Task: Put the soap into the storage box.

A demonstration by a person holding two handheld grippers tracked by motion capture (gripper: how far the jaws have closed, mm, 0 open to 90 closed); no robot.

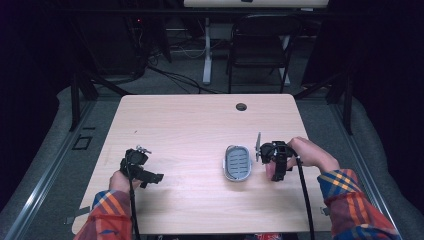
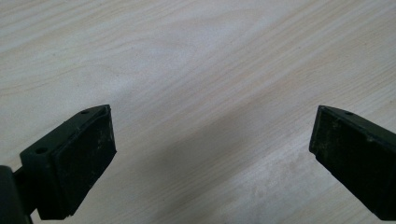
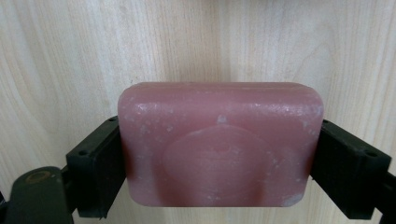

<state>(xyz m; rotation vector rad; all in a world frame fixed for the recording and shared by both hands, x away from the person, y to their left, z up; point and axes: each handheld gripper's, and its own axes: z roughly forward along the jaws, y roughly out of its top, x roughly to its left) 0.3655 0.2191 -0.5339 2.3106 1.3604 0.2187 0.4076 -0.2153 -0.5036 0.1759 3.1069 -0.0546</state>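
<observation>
While the left gripper (image 2: 212, 140) hangs spread wide over pale wood-grain table (image 2: 196, 56), a grey ribbed oval soap dish (image 1: 236, 162) sits just left of the right gripper (image 3: 219, 154), which clamps a smooth, rounded pink soap bar (image 3: 219, 144).

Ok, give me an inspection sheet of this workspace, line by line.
Surface: light wood table, bare apart from the job's things; round cable hole near the far edge.
Job's things: pink soap bar held between the right gripper's fingers; grey ridged soap dish lying on the table left of the right gripper.
Clutter: nothing seen.
Grippers: right gripper shut on the soap bar; left gripper open over bare wood.
Cables: one black cable trailing from each gripper toward the person.
Surroundings: dark room, folding chair, desk leg, floor wires.
</observation>
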